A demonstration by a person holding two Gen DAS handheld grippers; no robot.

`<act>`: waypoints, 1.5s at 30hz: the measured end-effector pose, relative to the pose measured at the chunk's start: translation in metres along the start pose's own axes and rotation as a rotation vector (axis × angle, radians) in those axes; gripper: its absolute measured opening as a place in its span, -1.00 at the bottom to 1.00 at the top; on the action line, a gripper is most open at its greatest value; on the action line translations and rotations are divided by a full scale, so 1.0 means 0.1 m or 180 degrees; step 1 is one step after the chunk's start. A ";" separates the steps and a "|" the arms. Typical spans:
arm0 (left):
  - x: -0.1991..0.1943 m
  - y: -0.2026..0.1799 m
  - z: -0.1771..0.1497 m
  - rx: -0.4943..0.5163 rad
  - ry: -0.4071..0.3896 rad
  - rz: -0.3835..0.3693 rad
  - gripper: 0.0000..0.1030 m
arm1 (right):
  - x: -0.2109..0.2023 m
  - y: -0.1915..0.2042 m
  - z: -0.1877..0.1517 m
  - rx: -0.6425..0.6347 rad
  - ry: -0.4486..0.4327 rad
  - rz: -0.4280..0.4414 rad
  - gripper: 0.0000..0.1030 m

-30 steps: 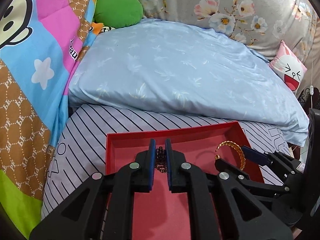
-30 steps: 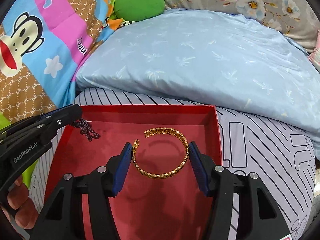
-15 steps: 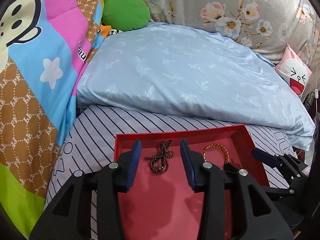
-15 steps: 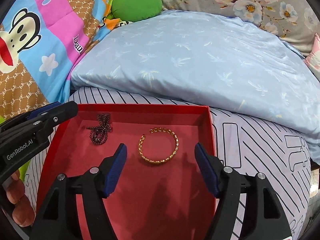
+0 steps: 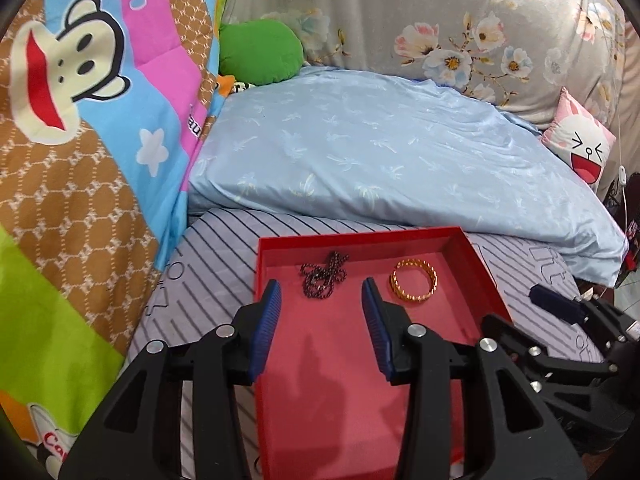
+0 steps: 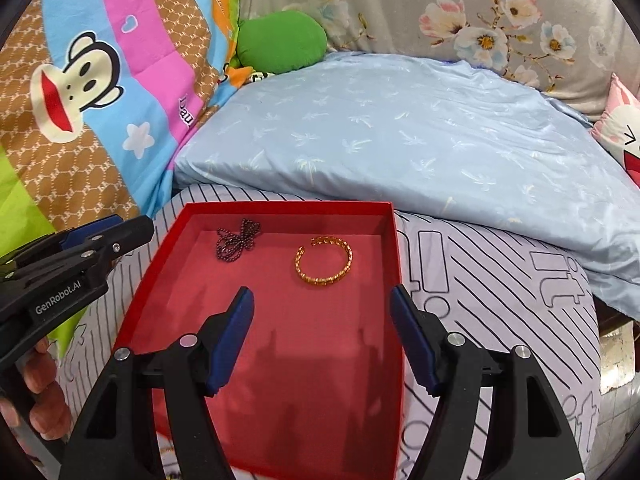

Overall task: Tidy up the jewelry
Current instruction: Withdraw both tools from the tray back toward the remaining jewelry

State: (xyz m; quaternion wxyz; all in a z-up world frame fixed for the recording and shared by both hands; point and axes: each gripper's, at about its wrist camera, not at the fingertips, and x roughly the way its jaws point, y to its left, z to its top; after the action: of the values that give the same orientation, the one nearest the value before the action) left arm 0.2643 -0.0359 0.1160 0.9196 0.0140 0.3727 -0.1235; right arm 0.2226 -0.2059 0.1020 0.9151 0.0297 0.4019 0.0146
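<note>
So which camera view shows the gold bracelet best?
The right wrist view: the gold bracelet lies flat and central, its opening visible. In the left wrist view it looks smaller, off to the right, and its opening is hard to see.

Shiny gold bracelet (image 6: 324, 263) on matt red tray (image 6: 394, 240).

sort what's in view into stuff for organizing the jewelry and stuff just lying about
For the job: red tray, dark bead chain, gold bracelet, left gripper, right gripper.

Lying about: blue pillow, green cushion, cartoon blanket, floral cushion.
</note>
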 end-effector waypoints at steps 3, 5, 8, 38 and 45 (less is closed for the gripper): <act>-0.22 -0.01 -0.14 0.0036 -0.0061 0.0052 -0.16 | -0.21 0.02 -0.12 -0.0028 -0.0072 -0.0028 0.31; -0.34 0.00 -0.22 0.0008 -0.0077 0.0011 -0.16 | -0.37 0.04 -0.22 -0.0036 -0.0117 -0.0026 0.31; -0.51 0.02 -0.35 -0.0011 -0.0097 -0.0019 -0.16 | -0.55 0.06 -0.37 -0.0041 -0.0161 -0.0018 0.32; -1.22 0.03 -2.29 -0.0103 0.0177 0.0157 -0.05 | -1.15 0.18 -2.27 0.0226 0.0174 -0.0075 0.33; -1.22 0.03 -2.45 -0.0149 0.0193 0.0178 -0.04 | -1.11 0.13 -2.40 0.0321 0.0215 -0.0067 0.33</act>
State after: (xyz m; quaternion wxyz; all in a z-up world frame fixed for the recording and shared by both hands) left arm 0.0132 0.0227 0.0232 0.9111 0.0066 0.4026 -0.0885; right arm -0.0298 -0.1887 0.0222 0.8985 0.0711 0.4330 -0.0144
